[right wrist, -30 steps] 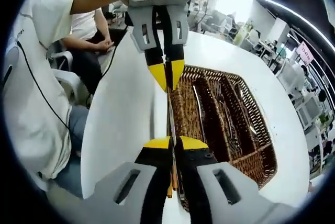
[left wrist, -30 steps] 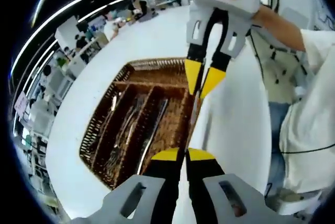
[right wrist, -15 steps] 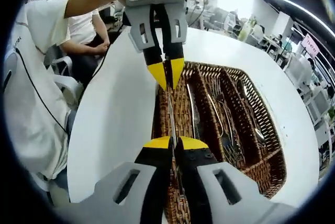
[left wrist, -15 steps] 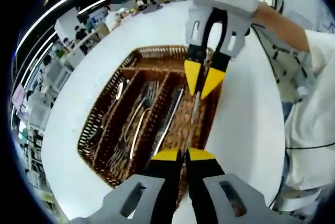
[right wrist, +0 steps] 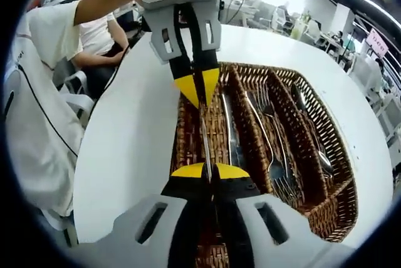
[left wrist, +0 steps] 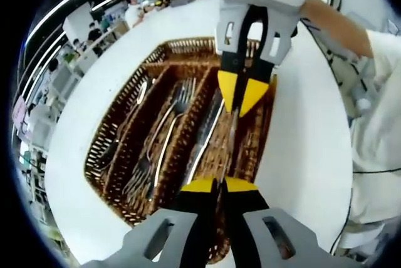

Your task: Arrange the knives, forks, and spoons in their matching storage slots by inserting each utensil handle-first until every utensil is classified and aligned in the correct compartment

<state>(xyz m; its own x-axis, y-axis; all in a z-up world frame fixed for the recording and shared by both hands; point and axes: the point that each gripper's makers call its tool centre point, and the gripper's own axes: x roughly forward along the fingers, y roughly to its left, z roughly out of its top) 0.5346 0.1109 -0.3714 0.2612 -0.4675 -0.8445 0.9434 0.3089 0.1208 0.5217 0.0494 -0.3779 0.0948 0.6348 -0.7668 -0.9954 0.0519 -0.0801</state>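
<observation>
A slim silver knife (left wrist: 231,143) hangs level between my two grippers, each shut on one end. In the left gripper view my left gripper (left wrist: 219,185) clamps its near end and my right gripper (left wrist: 241,97) comes in from the top onto the far end. The right gripper view mirrors this, with the right gripper (right wrist: 210,171) below, the left gripper (right wrist: 197,91) above and the knife (right wrist: 205,133) between. Under it lies a brown wicker tray (left wrist: 128,102) with long slots: spoons (left wrist: 116,146), forks (left wrist: 166,133), knives (left wrist: 205,133). The held knife sits over the outermost slot (right wrist: 188,133).
The tray (right wrist: 341,208) rests on a round white table (right wrist: 125,143) whose edge is close beside the tray's outer slot. A seated person (right wrist: 94,27) and a chair (right wrist: 72,83) lie beyond that edge. Desks and people fill the background.
Both grippers have carried the knife sideways from above the tray's outer rim and table to above the tray's outermost slot. Both grips stayed shut.
</observation>
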